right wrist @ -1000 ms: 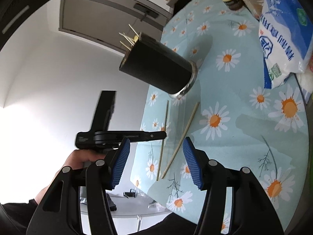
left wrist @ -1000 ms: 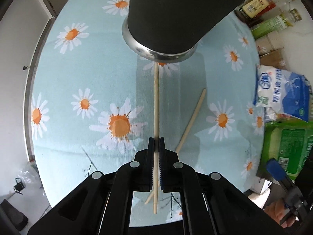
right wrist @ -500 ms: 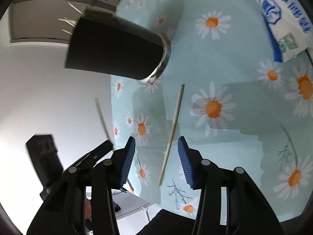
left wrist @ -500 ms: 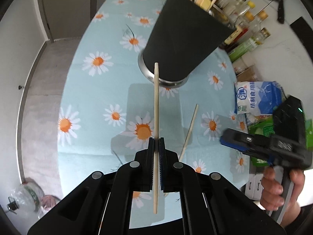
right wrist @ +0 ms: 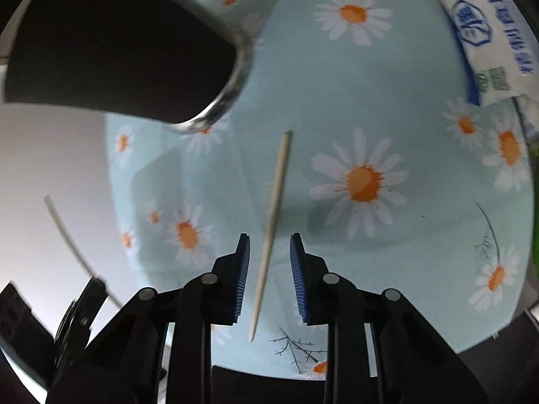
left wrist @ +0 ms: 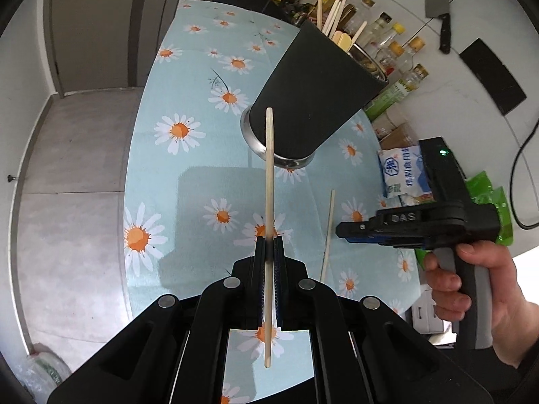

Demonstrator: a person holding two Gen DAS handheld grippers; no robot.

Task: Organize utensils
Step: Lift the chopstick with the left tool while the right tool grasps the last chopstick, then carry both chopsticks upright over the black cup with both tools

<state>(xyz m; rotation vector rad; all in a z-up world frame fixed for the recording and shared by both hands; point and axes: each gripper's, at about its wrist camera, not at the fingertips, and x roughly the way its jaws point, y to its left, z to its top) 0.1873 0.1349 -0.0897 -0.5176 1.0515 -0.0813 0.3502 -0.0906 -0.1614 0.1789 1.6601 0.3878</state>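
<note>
Over the daisy-print tabletop (right wrist: 421,77), the left gripper (left wrist: 268,249) clamps one chopstick (left wrist: 268,175) while the right gripper (right wrist: 269,262), fingers apart and just closing, straddles another chopstick (right wrist: 274,202) at lower centre, best gripped squarely mid-shaft.

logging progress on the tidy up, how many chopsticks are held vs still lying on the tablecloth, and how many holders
chopstick held in left tool: 1
chopstick lying on tablecloth: 1
black utensil holder: 1
total: 3

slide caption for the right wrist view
Right claw, closing, straddles a chopstick lying on the daisy cloth beside the black holder.
</note>
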